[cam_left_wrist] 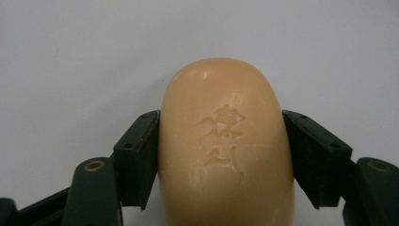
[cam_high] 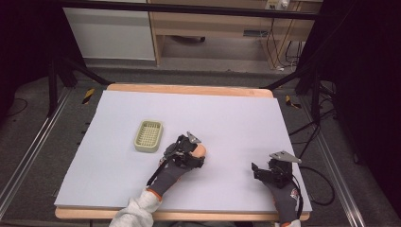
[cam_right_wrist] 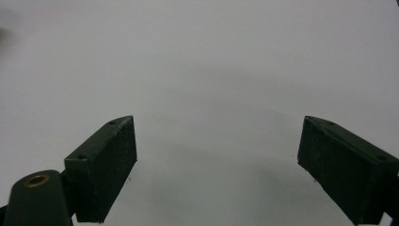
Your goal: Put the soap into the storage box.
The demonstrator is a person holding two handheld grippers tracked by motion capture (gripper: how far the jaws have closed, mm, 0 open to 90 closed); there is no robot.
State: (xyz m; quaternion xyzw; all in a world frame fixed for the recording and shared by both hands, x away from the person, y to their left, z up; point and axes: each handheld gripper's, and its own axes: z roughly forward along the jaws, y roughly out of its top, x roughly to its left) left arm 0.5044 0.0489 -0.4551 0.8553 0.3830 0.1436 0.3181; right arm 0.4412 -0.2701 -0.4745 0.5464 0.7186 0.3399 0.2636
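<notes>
Soap bar [cam_left_wrist: 226,146] is gripped in the left tool [cam_high: 195,153], so pickup looks done; placement isn't. From the high view the soap sits at the tip of the left tool, low over the bench [cam_high: 236,118], just right of the green soap dish [cam_high: 148,136], near it but not touching. Dish is empty as far as I can see: slotted bottom fully visible, nothing in it. My read: the grab is finished, and what's left is carrying the bar over to the dish, setting it inside the rim and letting go. Can't tell from these frames whether the bar is lifted clear or resting on the bench surface. Left tool state, from the left gripper view: jaws pinching the bar across its narrow width, one pad flat against each long side, spread only as far as the bar is wide. The bar's rounded end sticks out well past the pads, stamped face up toward the camera. Grip looks centred and square, no visible tilt. Soap is slick, so I'd expect some slip risk if the squeeze is light. Right tool [cam_high: 265,171] is near the front right of the bench, well apart from soap and dish. In the right gripper view its jaws stand wide apart with bare bench between them, holding and touching nothing. Looks idle.
</notes>
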